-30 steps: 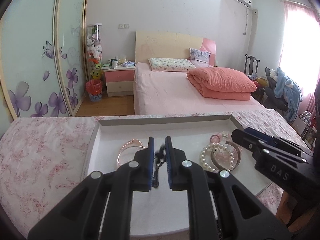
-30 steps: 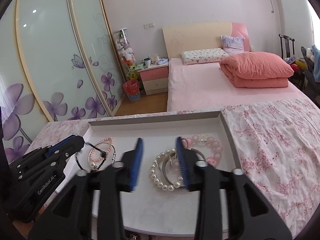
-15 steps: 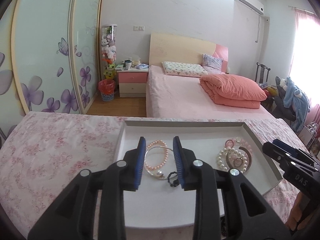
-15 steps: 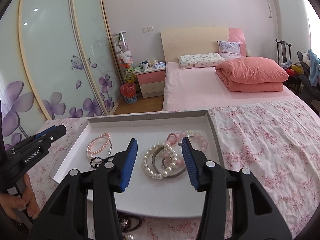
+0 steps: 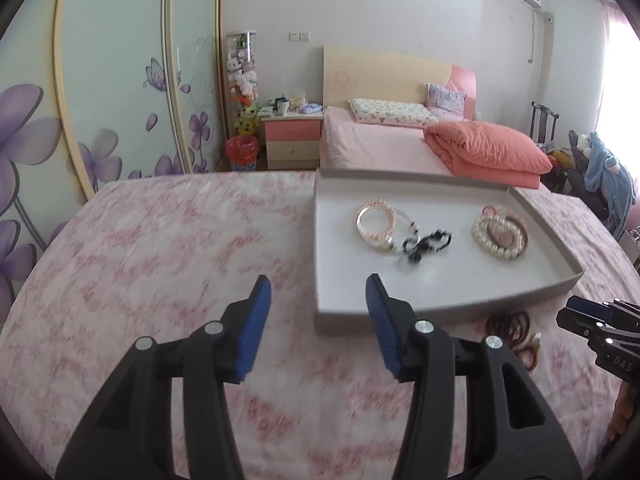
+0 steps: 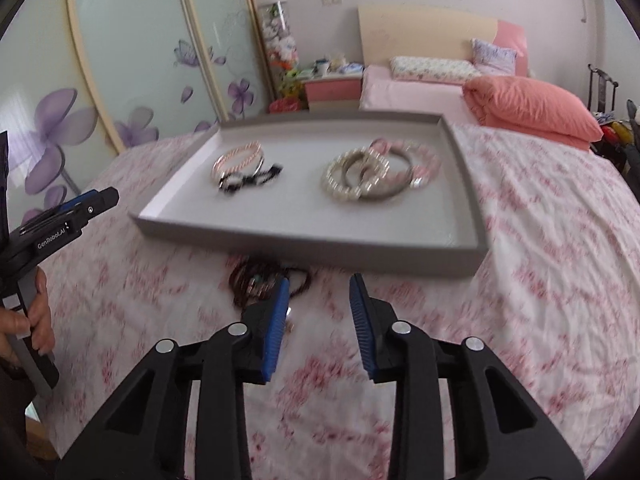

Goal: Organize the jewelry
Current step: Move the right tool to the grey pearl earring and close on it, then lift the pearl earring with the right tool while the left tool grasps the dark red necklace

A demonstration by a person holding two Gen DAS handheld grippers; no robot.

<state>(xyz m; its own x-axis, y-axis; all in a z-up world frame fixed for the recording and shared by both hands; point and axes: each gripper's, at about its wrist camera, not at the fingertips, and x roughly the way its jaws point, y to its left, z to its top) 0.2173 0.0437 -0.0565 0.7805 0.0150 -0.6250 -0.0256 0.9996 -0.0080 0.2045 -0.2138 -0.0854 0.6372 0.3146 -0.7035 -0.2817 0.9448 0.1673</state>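
Showing hand point(image 6: 24, 320) only, rt view

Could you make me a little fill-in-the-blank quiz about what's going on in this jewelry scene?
1. The black beaded piece lies inside the grey ____.
2. The dark bracelets lie on the floral cloth, ____ the tray.
3. Nothing is between the fingers of the left gripper; its jaws are ____.
4. The pearl bracelet lies on the tray's ____ side in the right wrist view.

Missing words: tray; outside; opening; right
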